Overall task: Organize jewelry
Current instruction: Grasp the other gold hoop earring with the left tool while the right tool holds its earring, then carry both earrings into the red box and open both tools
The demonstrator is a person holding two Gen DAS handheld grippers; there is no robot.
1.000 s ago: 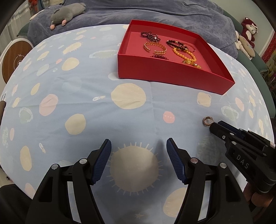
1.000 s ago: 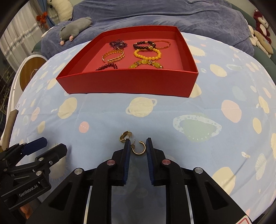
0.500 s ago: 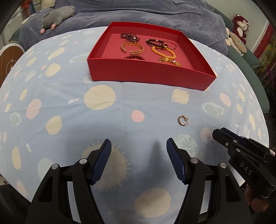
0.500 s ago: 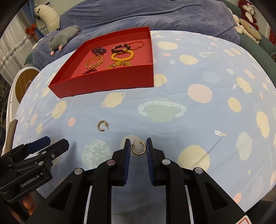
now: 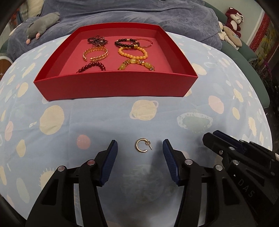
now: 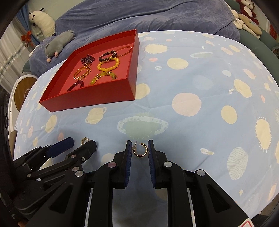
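Left tool open wide, jaws apart either side of a gold hoop earring lying flat on the tabletop, not touching it. The same earring peeks out at 10 o'clock in the right wrist view, just behind the left tool's tips.

Right tool closed on a second hoop earring, ring pinched between the blue pads, post sticking up at the left pad. Whether it is lifted off the cloth, cannot tell. Right tool also seen in the left wrist view at 4 o'clock, tips near the left tool's right finger but apart from it.

Red box at 12 o'clock in the left view, well apart from both earrings; at 10 o'clock in the right view. Inside: gold chain bracelet, yellow bead bracelet, dark bead bracelet, dark red bead bracelet, green-yellow stone bracelet, thin red bangle at back right, dark beaded flower piece at back left.

Tabletop cloth light blue with planet and sun print. Grey plush toy at 11 o'clock on a blue blanket beyond the tabletop. Red plush monkey at 1 o'clock.
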